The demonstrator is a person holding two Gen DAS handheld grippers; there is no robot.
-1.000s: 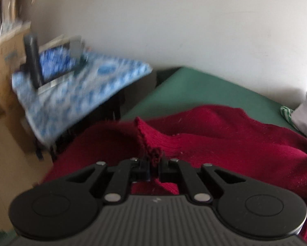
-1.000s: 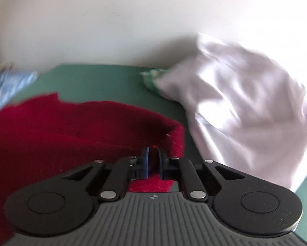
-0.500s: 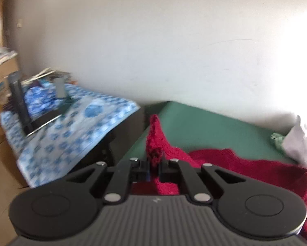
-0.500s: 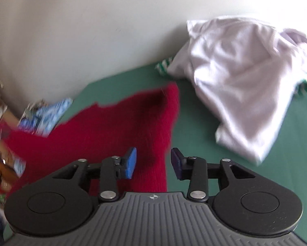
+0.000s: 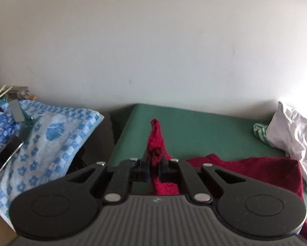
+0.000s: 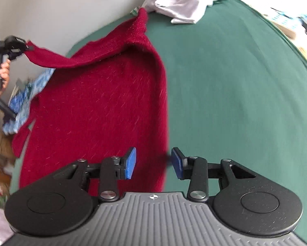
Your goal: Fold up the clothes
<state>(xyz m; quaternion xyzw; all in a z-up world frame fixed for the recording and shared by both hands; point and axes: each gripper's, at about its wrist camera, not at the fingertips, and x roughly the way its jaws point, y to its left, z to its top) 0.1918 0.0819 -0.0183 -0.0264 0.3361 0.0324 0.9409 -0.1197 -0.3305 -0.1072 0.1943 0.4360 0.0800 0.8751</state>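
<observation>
A dark red knit sweater [image 6: 96, 106] lies spread on the green table [image 6: 235, 86]. My left gripper [image 5: 153, 162] is shut on a corner of the sweater [image 5: 156, 141] and holds it up above the table's left edge. In the right wrist view that gripper [image 6: 20, 47] shows at the far left, with the red cloth stretched from it. My right gripper [image 6: 153, 162] is open and empty, low over the sweater's near right edge, its blue pads [image 6: 130, 162] apart.
A heap of white cloth [image 6: 178, 2] with a green-striped piece [image 5: 261, 132] lies at the table's far end by the wall. A blue flowered towel [image 5: 42, 143] covers clutter left of the table. Papers [image 6: 286, 22] lie at the far right edge.
My right gripper has opened, let go of the sweater and pulled back toward its near edge. My left gripper has kept its hold and raised the corner higher.
</observation>
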